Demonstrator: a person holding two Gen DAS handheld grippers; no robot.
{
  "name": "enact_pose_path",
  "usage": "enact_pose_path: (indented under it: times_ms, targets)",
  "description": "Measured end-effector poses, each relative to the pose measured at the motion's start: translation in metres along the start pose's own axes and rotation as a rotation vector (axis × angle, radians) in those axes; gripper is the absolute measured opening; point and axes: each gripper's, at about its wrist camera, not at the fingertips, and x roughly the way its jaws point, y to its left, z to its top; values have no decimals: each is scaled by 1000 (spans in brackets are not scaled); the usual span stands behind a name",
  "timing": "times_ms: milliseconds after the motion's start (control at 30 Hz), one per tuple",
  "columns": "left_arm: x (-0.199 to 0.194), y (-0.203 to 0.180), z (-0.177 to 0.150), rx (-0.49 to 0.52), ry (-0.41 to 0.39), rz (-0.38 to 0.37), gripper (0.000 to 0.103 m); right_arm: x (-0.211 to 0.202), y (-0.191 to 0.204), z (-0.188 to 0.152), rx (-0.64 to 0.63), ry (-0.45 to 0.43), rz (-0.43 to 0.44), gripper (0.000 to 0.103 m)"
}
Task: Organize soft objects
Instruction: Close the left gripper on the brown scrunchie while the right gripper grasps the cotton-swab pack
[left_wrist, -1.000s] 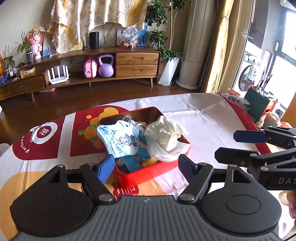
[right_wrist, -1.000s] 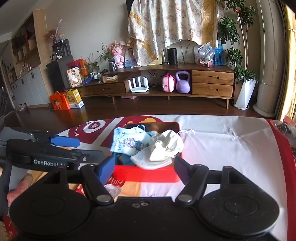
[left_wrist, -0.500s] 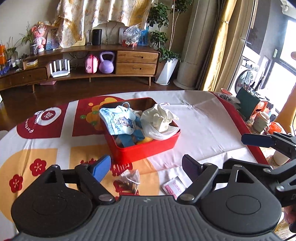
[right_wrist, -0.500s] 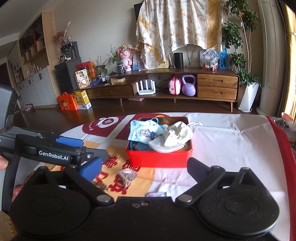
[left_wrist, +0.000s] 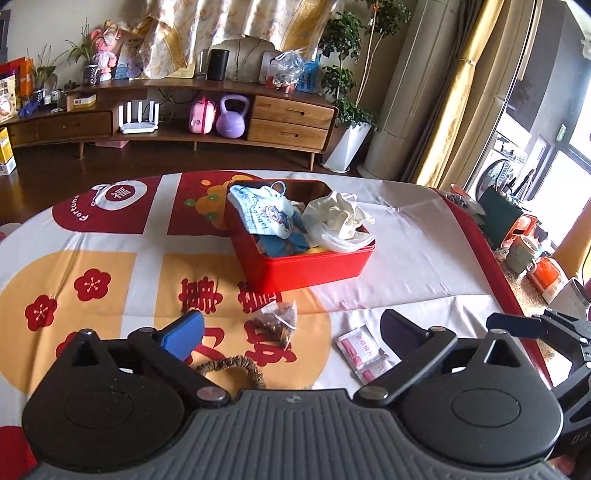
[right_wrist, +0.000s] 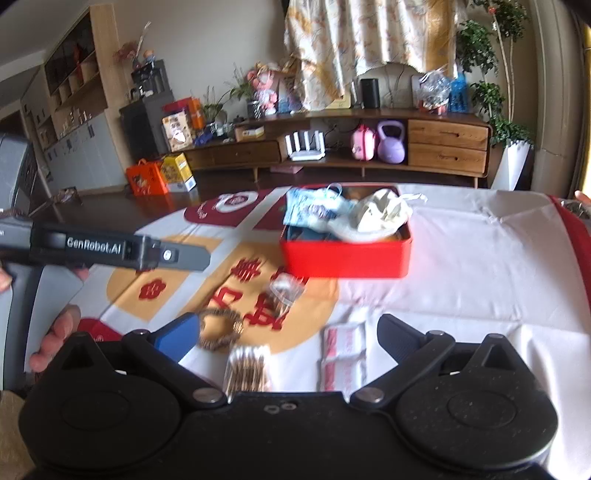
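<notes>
From your left wrist camera, your left gripper (left_wrist: 291, 332) is spread wide and holds nothing, hovering above the patterned tablecloth (left_wrist: 424, 243). Between its fingers lie a clear tea sachet (left_wrist: 277, 322) and a braided hair tie (left_wrist: 232, 367); pink-and-white packets (left_wrist: 360, 347) sit by the right finger. Farther off, the red tin (left_wrist: 303, 266) contains a blue printed face mask (left_wrist: 264, 214) and a cream cloth (left_wrist: 338, 219).

From your right wrist camera, which is blurred, your right gripper (right_wrist: 288, 334) is also spread and empty. The red tin (right_wrist: 345, 258) sits ahead, with the left gripper's body (right_wrist: 103, 245) off to the left.
</notes>
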Motion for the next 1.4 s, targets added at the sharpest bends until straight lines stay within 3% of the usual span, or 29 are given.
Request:
enact_pose_path:
  times_ms: [300, 733, 933, 1100, 1267, 1400]
  targets:
    - [10, 12, -31, -39, 15, 21, 103, 8, 15, -37, -5, 55, 0, 102]
    - [55, 20, -68, 13, 99, 150, 103, 42, 45, -56, -114, 140, 51, 92]
    - [73, 27, -72, 34, 105, 193, 103, 66, 48, -61, -139, 193, 53, 89]
    - [79, 17, -77, 129, 63, 227, 103, 82, 51, -63, -167, 220, 53, 79]
    - [84, 21, -76, 117, 47, 216, 102, 95, 53, -66, -186, 245, 46, 72]
    - [88, 24, -77, 110, 60, 207, 84, 101, 55, -67, -196, 256, 44, 66]
